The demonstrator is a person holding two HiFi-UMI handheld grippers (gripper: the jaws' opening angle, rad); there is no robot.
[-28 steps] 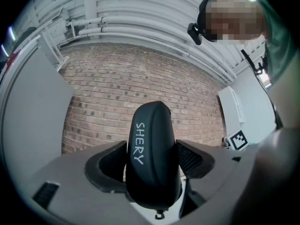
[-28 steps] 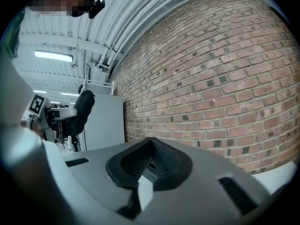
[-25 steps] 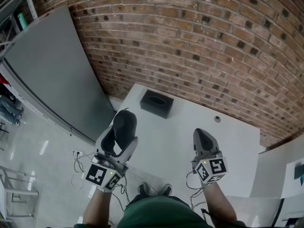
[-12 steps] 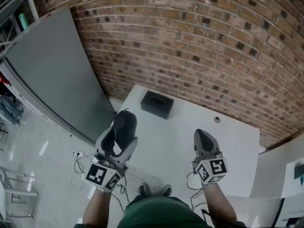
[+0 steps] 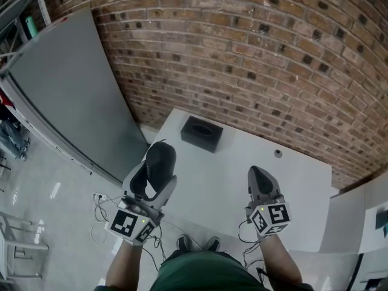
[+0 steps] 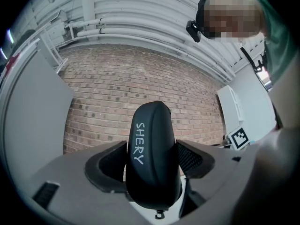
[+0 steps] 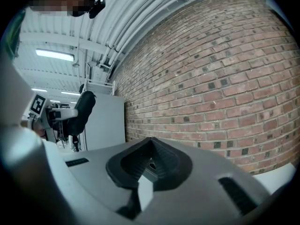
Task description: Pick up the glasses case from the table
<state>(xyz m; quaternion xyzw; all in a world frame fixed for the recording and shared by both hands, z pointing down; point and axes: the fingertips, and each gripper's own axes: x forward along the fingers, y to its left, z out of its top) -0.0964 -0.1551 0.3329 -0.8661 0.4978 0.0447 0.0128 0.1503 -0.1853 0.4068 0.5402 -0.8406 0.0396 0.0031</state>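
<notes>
The glasses case (image 6: 151,153) is black, rounded and printed SHERY. It stands upright between the pads of my left gripper (image 6: 152,165), which is shut on it and holds it off the white table (image 5: 236,162). In the head view the glasses case (image 5: 159,160) rises out of the left gripper (image 5: 156,173) at the table's near left edge. My right gripper (image 5: 259,177) hovers over the table's near right part, its jaws together with nothing between them. The right gripper view shows its pads (image 7: 161,161) meeting, and the held case (image 7: 84,110) far off at the left.
A black rectangular box (image 5: 200,133) sits at the table's far left, close to the brick wall (image 5: 254,53). A small round fitting (image 5: 277,153) lies near the table's far edge. A grey panel (image 5: 66,96) leans at the left. Cables (image 5: 100,205) lie on the floor below.
</notes>
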